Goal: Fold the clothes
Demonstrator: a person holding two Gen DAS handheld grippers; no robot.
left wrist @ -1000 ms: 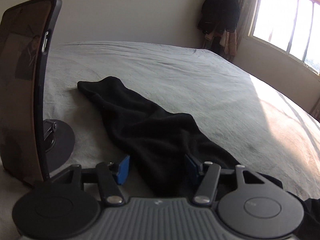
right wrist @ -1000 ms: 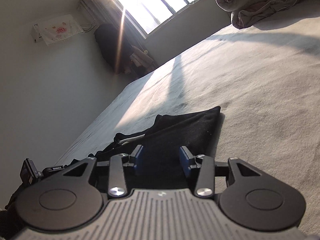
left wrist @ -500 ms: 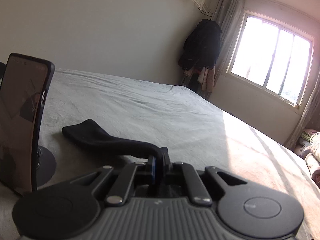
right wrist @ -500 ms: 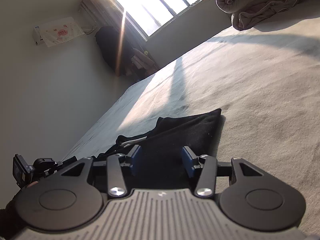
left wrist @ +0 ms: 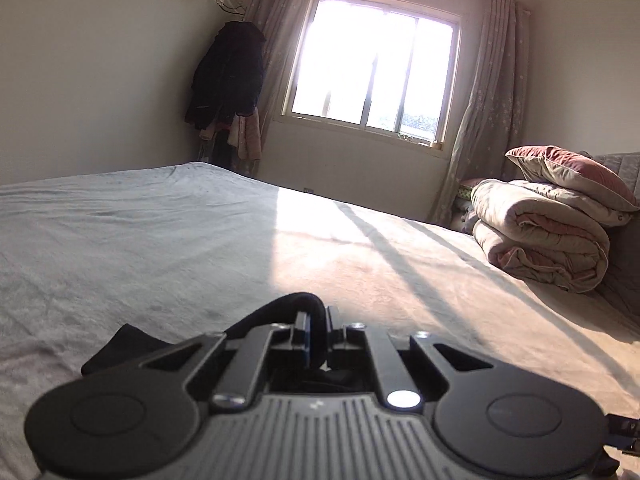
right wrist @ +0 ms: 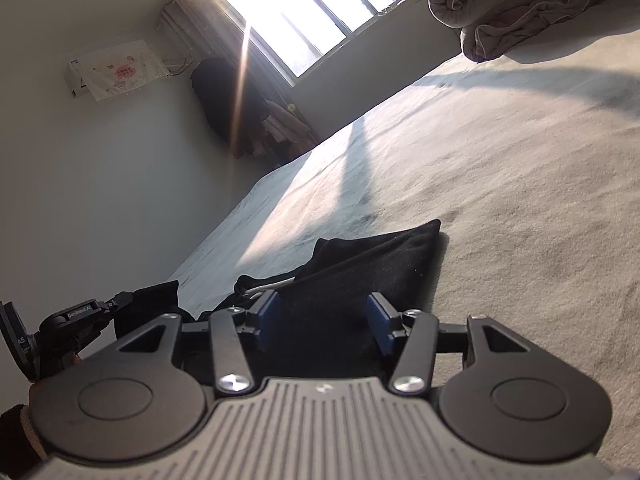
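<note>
A black garment (right wrist: 380, 256) lies on the grey bed (right wrist: 520, 200). In the left wrist view my left gripper (left wrist: 317, 332) is shut on a bunched fold of it. The cloth loops up over the fingertips, and one end (left wrist: 120, 344) trails on the bed at the lower left. My right gripper (right wrist: 324, 320) sits low over the garment's near part. Its jaws are opening, the black cloth lies between the blue pads (right wrist: 268, 316), and the pads do not press on it. Part of the left gripper's body (right wrist: 76, 320) shows at the left edge of the right wrist view.
A rolled quilt with a pillow on top (left wrist: 548, 232) sits at the bed's right end. Beyond the bed are a bright window (left wrist: 372, 76) with curtains and dark coats (left wrist: 228, 80) hanging in the corner. Sunlight falls across the bed's middle (left wrist: 360, 248).
My left gripper shut on the black garment, lifted it and swung right toward the window; the phone on its stand left the view. The right jaws widened a little without moving.
</note>
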